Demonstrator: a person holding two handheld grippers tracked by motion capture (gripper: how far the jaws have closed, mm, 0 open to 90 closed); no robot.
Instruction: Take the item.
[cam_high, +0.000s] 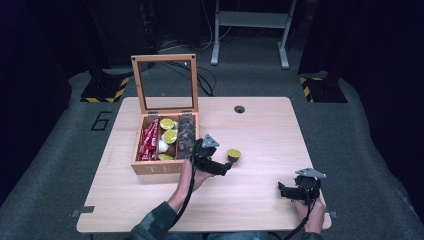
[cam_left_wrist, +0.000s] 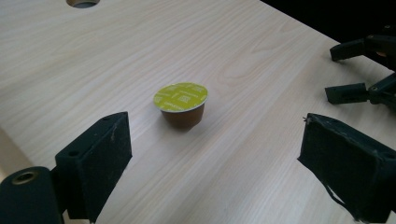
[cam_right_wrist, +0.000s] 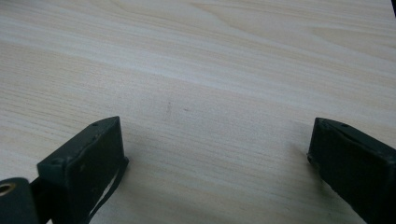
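- Desk (cam_high: 260, 125) of pale wood carries everything; a round hole (cam_high: 239, 109) sits near its far edge
- Wooden box (cam_high: 150, 169) stands on the left half of the desk with its glass-paned lid (cam_high: 164, 82) raised upright; its three lengthwise compartments hold red sachets (cam_high: 149, 139) on the left, green-topped capsules (cam_high: 169, 136) in the middle and dark brown pieces (cam_high: 186, 140) on the right
- Left hand-held gripper (cam_high: 226, 167) hovers just right of the box, jaws spread wide and holding nothing, as the left gripper view shows
- Single capsule (cam_left_wrist: 181, 105) with a yellow-green foil top and brown cup stands upright on bare desk just ahead of those jaws, apart from both, right of the box
- Right hand-held gripper (cam_high: 281, 190) sits low near the desk's front right corner, well apart from the capsule; its jaws are wide apart over bare wood, gripping nothing
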